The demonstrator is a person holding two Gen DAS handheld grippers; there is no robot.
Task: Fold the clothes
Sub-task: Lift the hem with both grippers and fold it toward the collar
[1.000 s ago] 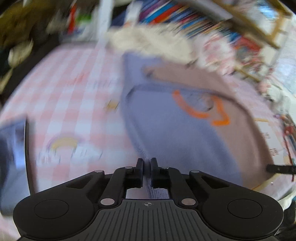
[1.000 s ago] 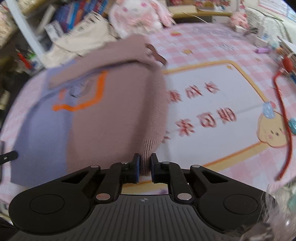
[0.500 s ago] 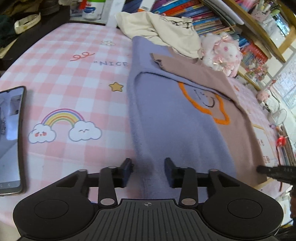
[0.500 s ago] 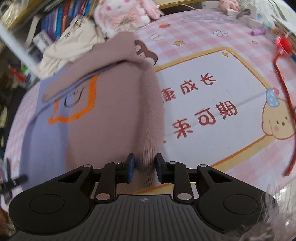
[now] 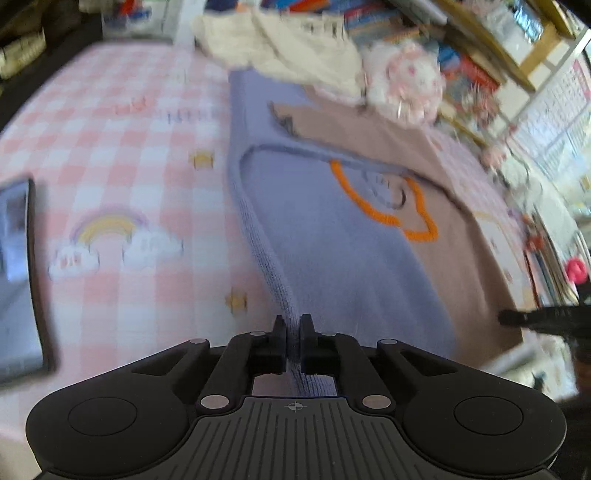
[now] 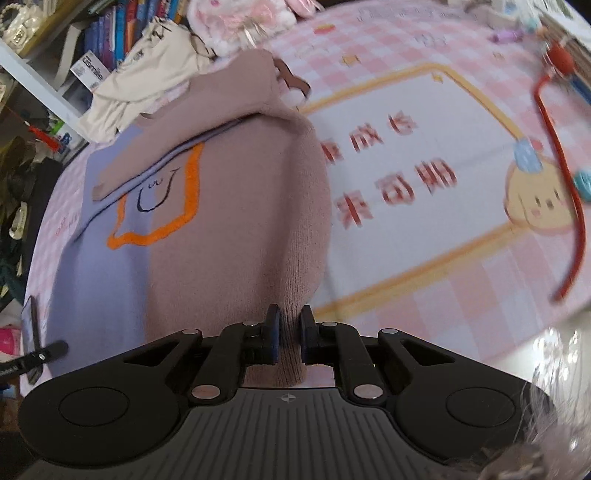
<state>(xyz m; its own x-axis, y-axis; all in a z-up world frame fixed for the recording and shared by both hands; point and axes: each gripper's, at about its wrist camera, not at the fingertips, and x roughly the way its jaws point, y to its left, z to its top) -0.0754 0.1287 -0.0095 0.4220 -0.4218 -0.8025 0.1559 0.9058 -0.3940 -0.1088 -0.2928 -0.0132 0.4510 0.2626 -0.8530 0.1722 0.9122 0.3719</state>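
Note:
A knit sweater, half lavender (image 5: 332, 266) and half dusty pink (image 6: 240, 229), lies on the pink checked tablecloth (image 5: 110, 147), with an orange star outline on its chest and its sleeves folded across the top. My left gripper (image 5: 293, 326) is shut on the lavender hem edge, which rises to the fingers. My right gripper (image 6: 290, 325) is shut on the pink hem edge. Each gripper's tip shows at the edge of the other view.
A phone (image 5: 18, 280) lies at the left. A cream garment (image 6: 147, 77) and a pink plush toy (image 6: 243, 22) sit beyond the sweater, with book shelves behind. A red cord (image 6: 565, 177) lies at the right on a printed mat (image 6: 424, 166).
Half a second ago both grippers stood open around the hem. Now both have shut on it, and the hem edges lift toward the fingers.

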